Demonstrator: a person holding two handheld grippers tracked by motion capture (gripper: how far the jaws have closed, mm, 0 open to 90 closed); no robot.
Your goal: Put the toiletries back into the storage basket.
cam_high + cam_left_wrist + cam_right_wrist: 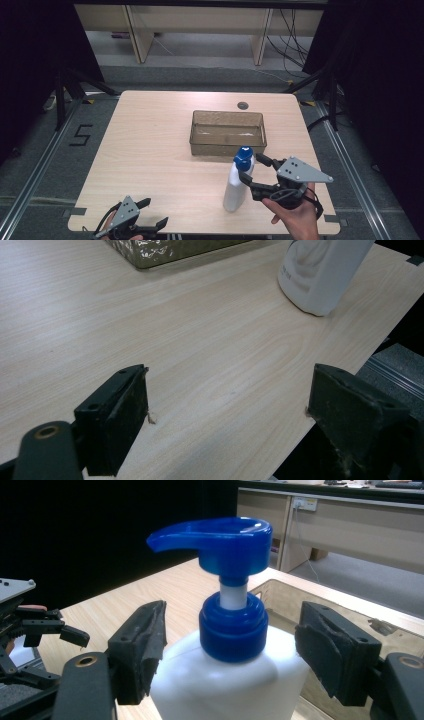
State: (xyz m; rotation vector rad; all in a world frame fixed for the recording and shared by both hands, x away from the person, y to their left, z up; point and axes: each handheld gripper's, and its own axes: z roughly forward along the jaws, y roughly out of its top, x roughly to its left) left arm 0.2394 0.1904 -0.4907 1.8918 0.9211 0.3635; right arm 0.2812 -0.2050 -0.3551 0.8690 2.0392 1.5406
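- white pump bottle (235, 186) stands upright on the table (150, 150), near the front edge, right of centre, just in front of the tray's front right corner
- blue pump head (220, 542) on top of it, spout points left in the right gripper view; blue collar (232, 625) below it on the bottle's shoulders
- right gripper (253, 168) sits at the bottle's neck, held by the person's right hand (295, 215) coming in from the bottom edge
- right gripper view: jaws spread, one on each side of the collar, gap visible on both sides, pads not touching the bottle
- left gripper (153, 214) is low at the front left edge of the table, well apart from the bottle
- left gripper view: jaws wide apart over bare wood, nothing between them; bottle's base (320, 277) shows at the upper right
- clear brown tray (227, 132) sits behind the bottle, about mid-table, long side facing the person
- dark round grommet (243, 105) in the tabletop just behind the tray
- floor left of the table carries a taped mark "5" (81, 135)
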